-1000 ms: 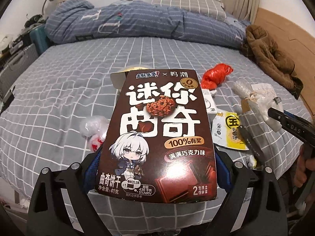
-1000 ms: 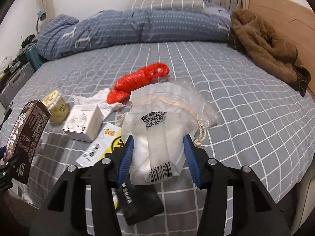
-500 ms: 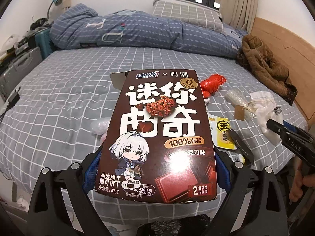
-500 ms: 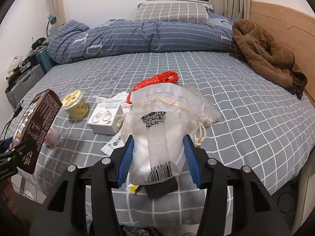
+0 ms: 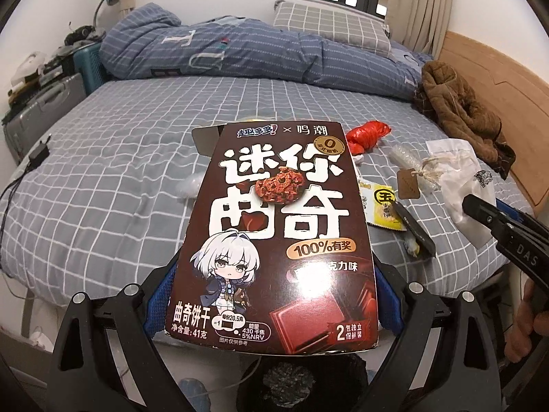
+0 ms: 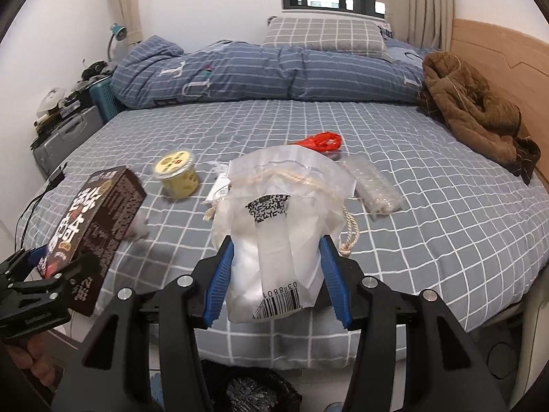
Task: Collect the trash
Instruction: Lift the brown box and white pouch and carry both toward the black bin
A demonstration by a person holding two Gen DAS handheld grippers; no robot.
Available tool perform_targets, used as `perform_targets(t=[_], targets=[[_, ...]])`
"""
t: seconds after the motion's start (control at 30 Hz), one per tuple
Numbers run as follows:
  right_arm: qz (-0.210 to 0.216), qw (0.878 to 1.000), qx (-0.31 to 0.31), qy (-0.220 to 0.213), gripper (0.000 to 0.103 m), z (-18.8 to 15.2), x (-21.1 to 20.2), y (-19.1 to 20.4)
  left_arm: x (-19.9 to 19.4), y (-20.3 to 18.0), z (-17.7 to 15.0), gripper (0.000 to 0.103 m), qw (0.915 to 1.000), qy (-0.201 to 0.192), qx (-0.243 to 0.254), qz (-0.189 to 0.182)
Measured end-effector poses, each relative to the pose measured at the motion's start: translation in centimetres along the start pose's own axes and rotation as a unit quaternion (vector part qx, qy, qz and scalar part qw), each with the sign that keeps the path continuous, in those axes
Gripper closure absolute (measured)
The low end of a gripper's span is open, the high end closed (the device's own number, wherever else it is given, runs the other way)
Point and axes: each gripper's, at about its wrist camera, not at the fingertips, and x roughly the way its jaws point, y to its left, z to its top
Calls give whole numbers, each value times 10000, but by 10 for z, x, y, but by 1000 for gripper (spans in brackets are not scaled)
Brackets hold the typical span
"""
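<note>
My left gripper (image 5: 274, 295) is shut on a brown cookie box (image 5: 278, 233) held up off the bed; the box also shows at the left of the right wrist view (image 6: 92, 216). My right gripper (image 6: 278, 274) is shut on a clear plastic bag with a drawstring pouch (image 6: 274, 219), also seen in the left wrist view (image 5: 459, 178). A black bin bag (image 5: 291, 381) lies on the floor below both grippers (image 6: 254, 391). On the bed lie a red plastic bag (image 5: 367, 134), a yellow snack packet (image 5: 384, 209), a yellow cup (image 6: 176, 173) and a bubble-wrap piece (image 6: 374, 185).
The bed (image 6: 411, 206) has a grey checked sheet. A rolled blue duvet (image 6: 274, 75) and a pillow lie at the far side. A brown coat (image 6: 477, 113) lies at the right by the wooden headboard. Suitcases (image 5: 37, 116) stand to the left.
Both grippers have pulled back from the bed and risen, each carrying its item. The black bin bag has come into view below them.
</note>
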Motion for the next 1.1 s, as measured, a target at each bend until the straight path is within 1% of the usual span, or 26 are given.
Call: perform_targets(t=[0.13,0.6,1.1], targets=[[46,10000,-69,23,55,-11,-9,9,-8,1,-8,13,10000,-18,-15,18],[146,9997,-109,139,55,-46,-33,20,-27,-1,-36,13,10000,68,-15,10],[230,9990,-132,372,55,-84,-47,33,-36,4,-79,13,9993,356,-116,35]])
